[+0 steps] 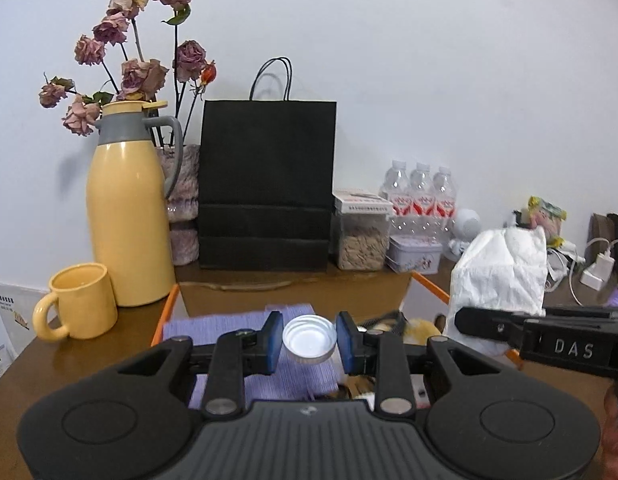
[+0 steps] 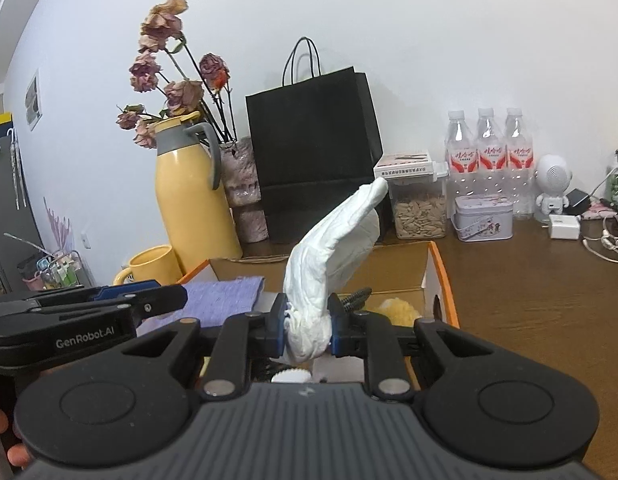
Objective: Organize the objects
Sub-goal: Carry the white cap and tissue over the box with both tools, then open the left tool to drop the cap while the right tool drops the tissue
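Left gripper point(image 1: 309, 343): we hold fingers point(image 1: 272, 340) pinching small clear cap point(image 1: 309, 340) by rim, above purple cloth point(image 1: 245, 322) in orange-edged box point(image 2: 441, 276). Cap rigid, light, smooth; we judge it slippery, rim grip best.

Right gripper point(image 2: 308, 330): fingers point(image 2: 280, 326) clamp white paper packet point(image 2: 333, 256) at bunched lower end, rest standing free above box. Soft, crushable, featherlight; we judge low grip adequate.

Beyond: yellow jug point(image 1: 127, 216), black bag point(image 1: 267, 184) on desk point(image 2: 529, 300).

A brown table point(image 2: 509, 280) bears a yellow flask point(image 1: 127, 216), mug point(image 1: 79, 300), black bag point(image 1: 267, 184).
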The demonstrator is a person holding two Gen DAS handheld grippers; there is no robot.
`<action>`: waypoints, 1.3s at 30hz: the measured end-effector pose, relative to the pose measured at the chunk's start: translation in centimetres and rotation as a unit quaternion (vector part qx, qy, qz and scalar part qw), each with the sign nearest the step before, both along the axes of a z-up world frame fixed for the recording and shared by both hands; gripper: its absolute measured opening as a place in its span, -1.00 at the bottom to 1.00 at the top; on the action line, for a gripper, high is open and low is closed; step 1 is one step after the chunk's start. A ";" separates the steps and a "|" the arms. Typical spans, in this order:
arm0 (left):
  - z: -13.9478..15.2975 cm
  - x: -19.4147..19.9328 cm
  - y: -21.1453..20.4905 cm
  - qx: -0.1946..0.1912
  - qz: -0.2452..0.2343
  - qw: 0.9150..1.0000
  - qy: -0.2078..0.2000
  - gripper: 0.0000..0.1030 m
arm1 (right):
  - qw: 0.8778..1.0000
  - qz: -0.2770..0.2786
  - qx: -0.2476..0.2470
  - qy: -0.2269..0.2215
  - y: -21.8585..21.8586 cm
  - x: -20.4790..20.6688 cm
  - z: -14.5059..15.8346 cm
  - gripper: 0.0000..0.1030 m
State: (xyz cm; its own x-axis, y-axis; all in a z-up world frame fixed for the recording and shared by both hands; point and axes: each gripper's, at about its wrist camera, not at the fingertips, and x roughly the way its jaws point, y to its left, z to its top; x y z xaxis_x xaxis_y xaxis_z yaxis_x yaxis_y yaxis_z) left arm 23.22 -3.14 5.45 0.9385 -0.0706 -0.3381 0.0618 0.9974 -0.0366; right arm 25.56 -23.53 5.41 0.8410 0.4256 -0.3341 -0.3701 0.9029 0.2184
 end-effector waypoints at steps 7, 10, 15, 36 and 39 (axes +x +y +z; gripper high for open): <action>-0.2 3.3 0.6 -0.001 0.012 1.000 -0.011 -0.47 | 1.000 0.003 0.004 0.019 0.5 3.9 -0.6 -0.63; -0.7 4.8 0.6 0.000 0.014 1.000 -0.005 -0.47 | 1.000 0.008 0.005 0.025 1.0 5.2 -1.1 -0.63; -1.5 6.6 0.4 0.007 0.009 1.000 0.000 -0.47 | 0.999 0.015 0.000 0.038 1.6 6.6 -2.1 -0.62; -2.7 7.2 0.5 0.045 0.070 0.997 -0.005 1.00 | 0.992 -0.056 -0.115 0.007 3.0 6.1 -3.2 1.00; -2.7 6.9 0.5 0.042 0.068 0.997 -0.005 1.00 | 0.992 -0.057 -0.113 0.002 2.9 5.8 -3.0 1.00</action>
